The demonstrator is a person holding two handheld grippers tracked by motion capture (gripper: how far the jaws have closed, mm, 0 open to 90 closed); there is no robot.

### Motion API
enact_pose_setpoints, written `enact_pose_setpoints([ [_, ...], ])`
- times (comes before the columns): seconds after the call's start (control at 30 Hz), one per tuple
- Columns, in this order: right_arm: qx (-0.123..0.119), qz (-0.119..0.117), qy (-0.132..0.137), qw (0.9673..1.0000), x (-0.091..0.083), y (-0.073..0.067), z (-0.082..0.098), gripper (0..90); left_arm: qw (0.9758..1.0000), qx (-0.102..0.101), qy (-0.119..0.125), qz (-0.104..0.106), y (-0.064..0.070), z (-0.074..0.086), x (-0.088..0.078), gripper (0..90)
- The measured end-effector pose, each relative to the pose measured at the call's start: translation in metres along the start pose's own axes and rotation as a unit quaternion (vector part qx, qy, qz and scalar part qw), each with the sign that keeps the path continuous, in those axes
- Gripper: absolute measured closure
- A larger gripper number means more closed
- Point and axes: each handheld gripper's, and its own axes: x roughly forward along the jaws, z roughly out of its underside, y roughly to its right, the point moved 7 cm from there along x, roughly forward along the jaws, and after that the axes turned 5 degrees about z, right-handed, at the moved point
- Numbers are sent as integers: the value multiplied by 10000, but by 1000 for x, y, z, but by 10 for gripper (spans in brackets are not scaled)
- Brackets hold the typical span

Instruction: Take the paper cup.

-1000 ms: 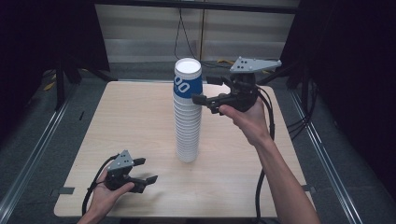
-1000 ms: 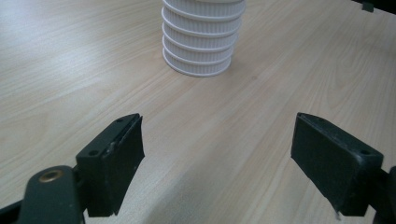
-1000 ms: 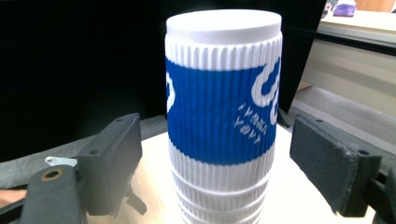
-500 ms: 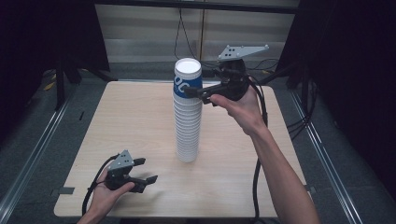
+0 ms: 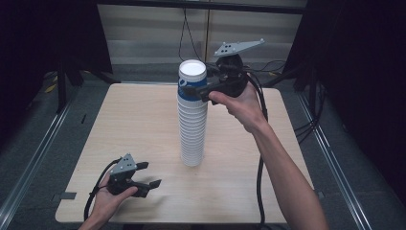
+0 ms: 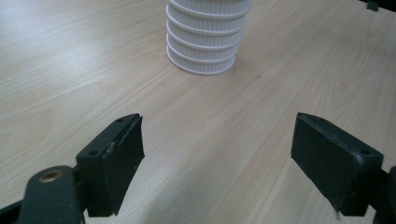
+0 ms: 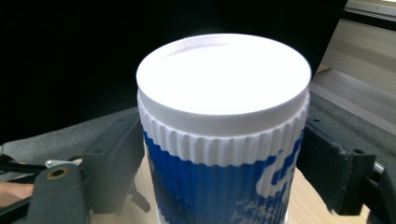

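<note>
Right gripper, jaws just closing, grasps the blue top cup of the stack at frame centre; left gripper rests released, lower left.

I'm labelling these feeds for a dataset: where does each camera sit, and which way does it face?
High view: above the person's side, looking forward and down on the table; both forearms, left claw, right claw.
Left claw view: rides the left claw, low over the table, facing the cup stack base; open jaws show.
Right claw view: rides the right claw, facing the top blue cup between its jaws.
Shared: all three show the cup stack.
</note>
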Motion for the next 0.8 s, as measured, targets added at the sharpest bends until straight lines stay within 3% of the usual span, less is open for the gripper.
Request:
enact_pose_setpoints([
  [0.07, -98, 101, -79, 9999, 2, 0, 0, 226, 10000, -17, -32, 26, 1, 1, 0, 171],
  [0.3, -91, 53, -30, 9999, 4, 0, -1, 240, 10000, 0, -25, -3, 0, 1, 0, 173],
  [0.8, -100, 59, 350, 9993, -3, 0, -10, 254, 10000, 25, -46, -74, -3, 1, 1, 174],
])
